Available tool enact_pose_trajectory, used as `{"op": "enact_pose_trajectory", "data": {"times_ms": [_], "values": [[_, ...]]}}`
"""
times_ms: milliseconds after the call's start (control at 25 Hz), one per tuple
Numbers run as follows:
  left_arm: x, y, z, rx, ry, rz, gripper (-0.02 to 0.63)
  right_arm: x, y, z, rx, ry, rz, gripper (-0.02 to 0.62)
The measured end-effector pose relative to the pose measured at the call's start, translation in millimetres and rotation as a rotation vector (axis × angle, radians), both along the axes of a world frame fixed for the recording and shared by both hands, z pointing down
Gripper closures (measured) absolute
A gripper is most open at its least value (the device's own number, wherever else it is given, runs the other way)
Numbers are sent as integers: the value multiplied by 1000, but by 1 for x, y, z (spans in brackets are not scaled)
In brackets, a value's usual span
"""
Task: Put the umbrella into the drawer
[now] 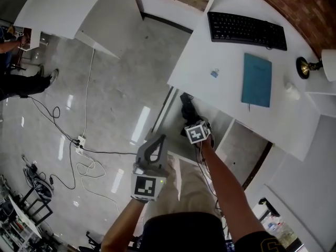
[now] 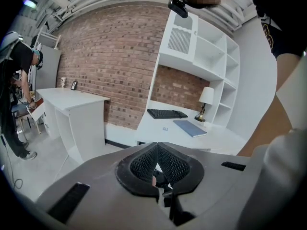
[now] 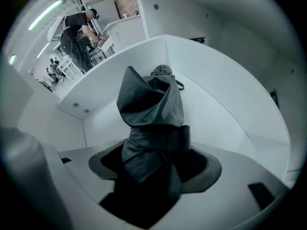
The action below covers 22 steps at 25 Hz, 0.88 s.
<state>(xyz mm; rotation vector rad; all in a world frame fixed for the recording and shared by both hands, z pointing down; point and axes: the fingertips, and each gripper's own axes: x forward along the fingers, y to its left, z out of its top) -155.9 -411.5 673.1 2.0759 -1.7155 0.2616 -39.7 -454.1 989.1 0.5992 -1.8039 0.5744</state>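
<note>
A folded dark umbrella [image 3: 153,114] sticks out from the jaws of my right gripper [image 3: 156,164], which is shut on it. Its far end reaches into the open white drawer [image 3: 225,95]. In the head view the right gripper [image 1: 190,121] holds the umbrella [image 1: 187,108] down inside the drawer [image 1: 166,117], under the front edge of the white desk [image 1: 199,62]. My left gripper [image 1: 155,144] hangs lower left of the drawer, over the floor. Its jaws are closed with nothing between them, and in the left gripper view the left gripper [image 2: 156,150] points toward the desk.
On the desk lie a black keyboard [image 1: 247,29], a blue notebook [image 1: 256,80], a small clip [image 1: 214,73] and a lamp [image 1: 307,66]. Cables and a power strip [image 1: 80,143] trail across the shiny floor. A second white desk [image 1: 73,9] stands far left, with a person [image 1: 21,83] nearby.
</note>
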Motion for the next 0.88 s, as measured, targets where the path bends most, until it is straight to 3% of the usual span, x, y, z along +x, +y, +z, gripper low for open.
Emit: {"op": "enact_pose_trajectory", "data": {"times_ms": [80, 200, 320, 480, 600, 880], "values": [[2, 3, -2, -3, 3, 2, 589, 0, 1, 4, -7, -8, -6, 290], [3, 10, -4, -19, 12, 15, 589, 10, 9, 1, -65, -7, 60, 267], [6, 17, -16, -35, 79, 7, 589, 24, 8, -28, -65, -17, 110, 264], [5, 24, -54, -13, 76, 33, 589, 34, 6, -114, 45, -120, 118, 267], [9, 27, -92, 26, 68, 61, 589, 49, 11, -205, 121, -219, 137, 401], [5, 41, -168, 135, 45, 123, 589, 84, 19, -399, 456, -398, 305, 479]]}}
